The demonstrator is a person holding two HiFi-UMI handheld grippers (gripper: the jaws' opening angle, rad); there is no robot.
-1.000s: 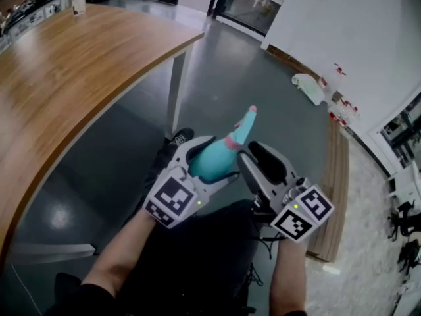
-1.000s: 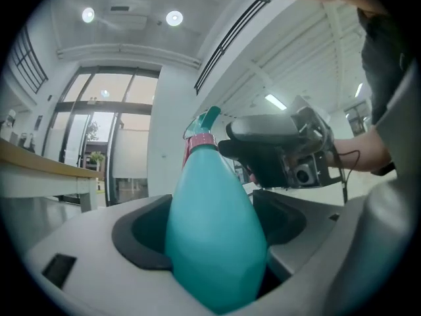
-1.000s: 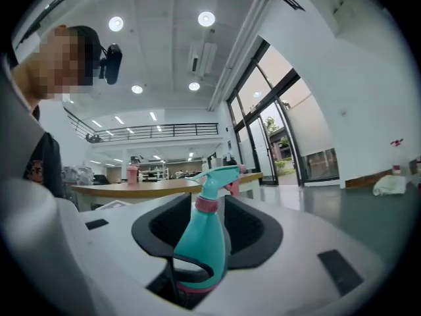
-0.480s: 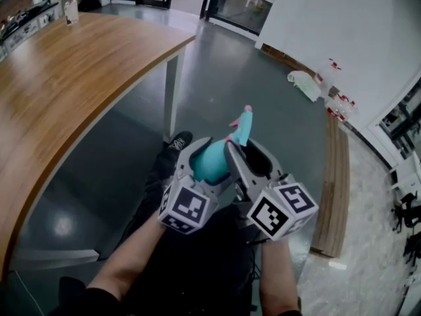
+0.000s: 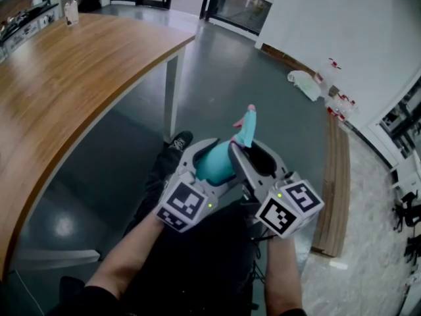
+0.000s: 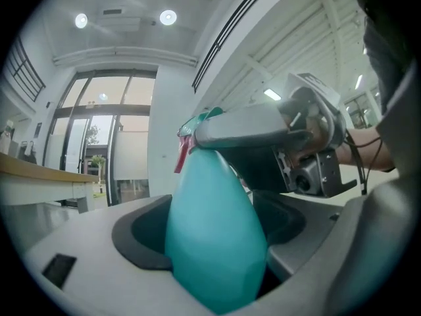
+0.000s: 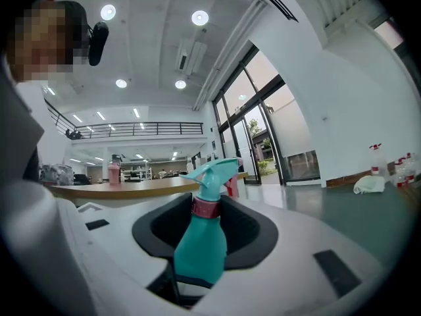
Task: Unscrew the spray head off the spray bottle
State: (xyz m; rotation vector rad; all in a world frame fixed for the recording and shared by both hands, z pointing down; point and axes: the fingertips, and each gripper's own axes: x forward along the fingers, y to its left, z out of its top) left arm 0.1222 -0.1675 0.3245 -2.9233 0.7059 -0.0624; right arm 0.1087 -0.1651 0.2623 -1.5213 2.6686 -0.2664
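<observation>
A teal spray bottle (image 5: pixel 212 164) with a pink collar (image 7: pixel 207 207) and a teal spray head (image 5: pixel 247 125) points away from me, over my lap. My left gripper (image 5: pixel 209 160) is shut on the bottle's fat body (image 6: pixel 214 242). My right gripper (image 5: pixel 256 151) lies close against it on the right, and its near finger (image 6: pixel 256 127) crosses the bottle's top. In the right gripper view the bottle (image 7: pixel 200 242) stands between the jaws with a gap on each side. Those jaws have just been closing a little. Whether a pad touches the neck is hidden.
A long wooden table (image 5: pixel 72 78) with a white leg (image 5: pixel 172 97) runs along the left. A shoe (image 5: pixel 176 140) rests on the grey floor below the grippers. A white bag (image 5: pixel 302 84) and small bottles (image 5: pixel 339 101) lie by the far wall.
My right gripper has swung left, in against the bottle, so the two marker cubes now sit closer together. The left gripper and the bottle have barely shifted.
</observation>
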